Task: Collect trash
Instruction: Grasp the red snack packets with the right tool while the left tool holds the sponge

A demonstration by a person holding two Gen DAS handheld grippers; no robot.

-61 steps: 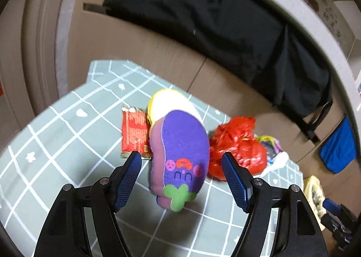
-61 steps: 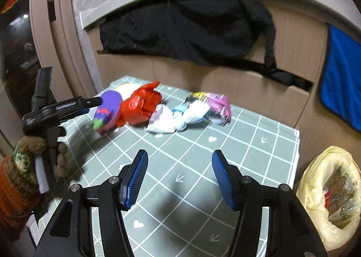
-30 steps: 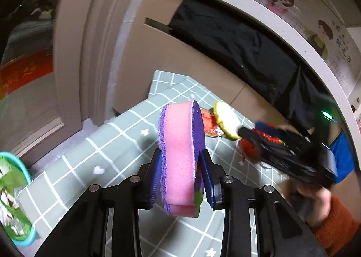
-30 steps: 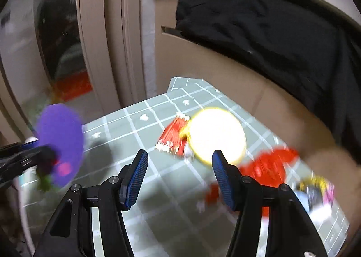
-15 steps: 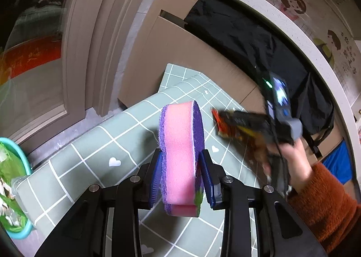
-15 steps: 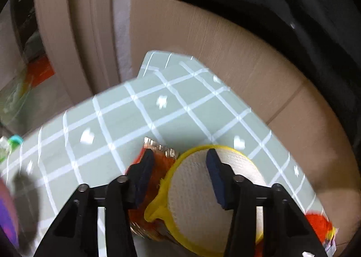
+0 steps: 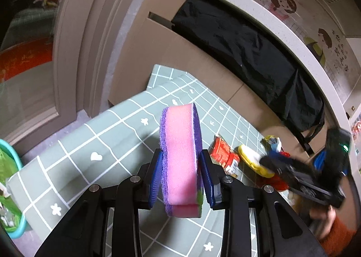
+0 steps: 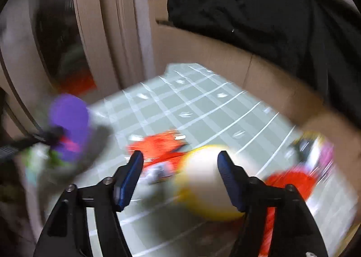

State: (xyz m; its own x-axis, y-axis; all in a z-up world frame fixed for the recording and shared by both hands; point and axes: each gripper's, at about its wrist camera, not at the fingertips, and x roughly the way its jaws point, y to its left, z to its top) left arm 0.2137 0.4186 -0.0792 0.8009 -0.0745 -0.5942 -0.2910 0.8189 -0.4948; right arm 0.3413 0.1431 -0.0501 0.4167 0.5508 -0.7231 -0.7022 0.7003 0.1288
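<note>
Above the green checked tablecloth (image 7: 117, 135), the left gripper (image 7: 180, 175) clamps a pink-and-purple sponge (image 7: 180, 155) on edge. The right gripper (image 8: 180, 178) gapes wide, empty, over a blurred yellow-rimmed sponge (image 8: 203, 182). The red wrapper's (image 7: 223, 155) print is unreadable.

Sponge (image 7: 180, 157) porous matt foam; red wrapper (image 7: 223, 157) glossy foil; worktop (image 7: 117, 144) cover smooth, slight sheen; tool pads (image 7: 155, 180) ribbed blue plastic.
</note>
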